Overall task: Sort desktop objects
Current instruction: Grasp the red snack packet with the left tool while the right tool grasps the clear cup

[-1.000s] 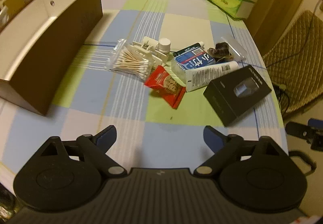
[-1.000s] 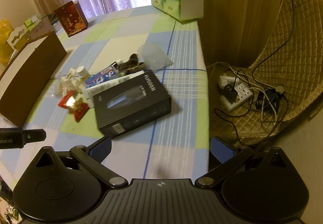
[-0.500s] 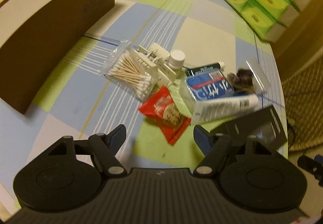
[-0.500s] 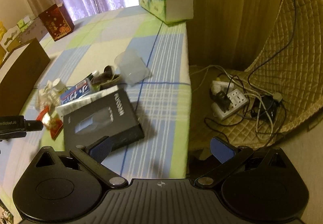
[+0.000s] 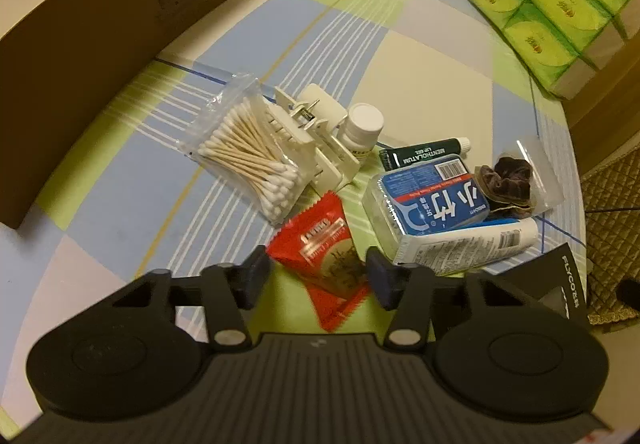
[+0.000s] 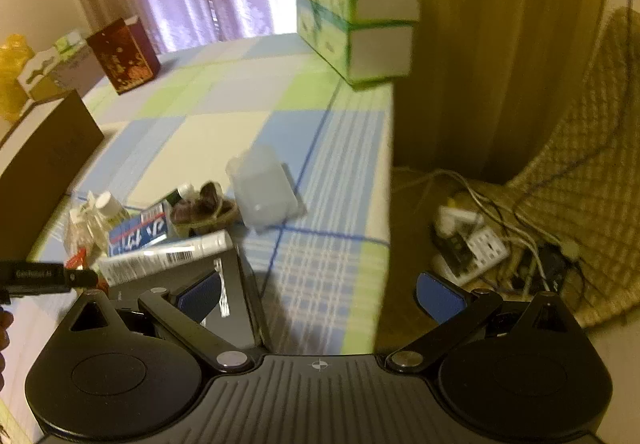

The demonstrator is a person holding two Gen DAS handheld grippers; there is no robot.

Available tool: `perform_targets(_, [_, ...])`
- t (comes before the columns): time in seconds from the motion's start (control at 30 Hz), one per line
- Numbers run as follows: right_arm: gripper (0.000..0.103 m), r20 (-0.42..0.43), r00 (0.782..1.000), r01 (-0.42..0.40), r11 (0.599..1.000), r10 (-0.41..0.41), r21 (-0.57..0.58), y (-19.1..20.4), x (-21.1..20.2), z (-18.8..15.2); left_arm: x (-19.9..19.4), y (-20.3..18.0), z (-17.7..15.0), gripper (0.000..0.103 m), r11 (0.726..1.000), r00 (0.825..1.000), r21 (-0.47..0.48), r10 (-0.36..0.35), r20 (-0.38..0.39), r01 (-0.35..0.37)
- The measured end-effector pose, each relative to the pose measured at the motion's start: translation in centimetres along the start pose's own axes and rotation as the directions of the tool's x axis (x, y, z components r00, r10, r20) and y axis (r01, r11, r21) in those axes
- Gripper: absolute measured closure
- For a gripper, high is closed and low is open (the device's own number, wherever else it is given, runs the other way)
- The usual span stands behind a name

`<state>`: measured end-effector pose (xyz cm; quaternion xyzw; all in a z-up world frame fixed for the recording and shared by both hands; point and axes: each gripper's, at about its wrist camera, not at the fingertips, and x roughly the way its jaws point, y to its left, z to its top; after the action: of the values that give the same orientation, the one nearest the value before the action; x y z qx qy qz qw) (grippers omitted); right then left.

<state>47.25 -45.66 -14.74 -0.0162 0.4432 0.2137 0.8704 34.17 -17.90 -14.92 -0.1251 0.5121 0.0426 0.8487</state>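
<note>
The left gripper (image 5: pixel 314 276) is hanging over the red snack sachet (image 5: pixel 322 256) with its jaws parted, one blue pad on each side of the packet and neither touching it. The sachet is lying flat on the checked tabletop (image 5: pixel 344 44) at the near edge of the clutter, so the step in hand looks like picking it up for the brown cardboard box (image 5: pixel 92 32) standing well apart on the left. Doing it well probably means lowering squarely until the pads are flanking the packet's narrow width, then pinching the crinkly foil near its middle, since so thin a packet could slip or fold.

Just beside it, the bag of cotton swabs (image 5: pixel 248 148) is lying against a white plastic clip piece (image 5: pixel 316 132), with a small white bottle (image 5: pixel 362 128), a dark lip gel tube (image 5: pixel 424 156), a blue floss box (image 5: pixel 432 200) and a white tube (image 5: pixel 468 248) crowding the right pad. That white tube could get nudged on closing.

The right gripper (image 6: pixel 318 292) is also spread wide and holding nothing, hovering above the black box (image 6: pixel 232 304) by the tabletop's edge.
</note>
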Motion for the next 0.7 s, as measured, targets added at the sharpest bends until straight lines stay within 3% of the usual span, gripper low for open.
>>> perform_targets(0.07, [0.002,0.002,1.000,-0.024,0.999,0.024,-0.022,-0.1,0.8,0.4,0.0,0.4,0.0,0.081,1.000,1.000,0.008,-0.025,-0.012,0.025])
perform_targets(0.33, [0.002,-0.009,0.992,-0.126,0.981,0.126,-0.149,0.5,4.2,1.8,-1.3,3.2,-0.6,0.084,0.998,0.999,0.039,0.050,0.023,-0.050])
perform_targets(0.47, [0.024,-0.019,0.986,-0.166,0.958,0.166,-0.232,1.2,6.5,3.1,-1.9,5.1,-0.5,0.084,0.996,0.996,0.018,0.083,0.024,-0.084])
perform_targets(0.7, [0.043,-0.062,0.986,-0.163,0.939,0.152,-0.302,2.5,11.1,5.2,-2.7,7.0,-0.7,0.084,0.994,0.994,-0.010,0.108,0.022,-0.107])
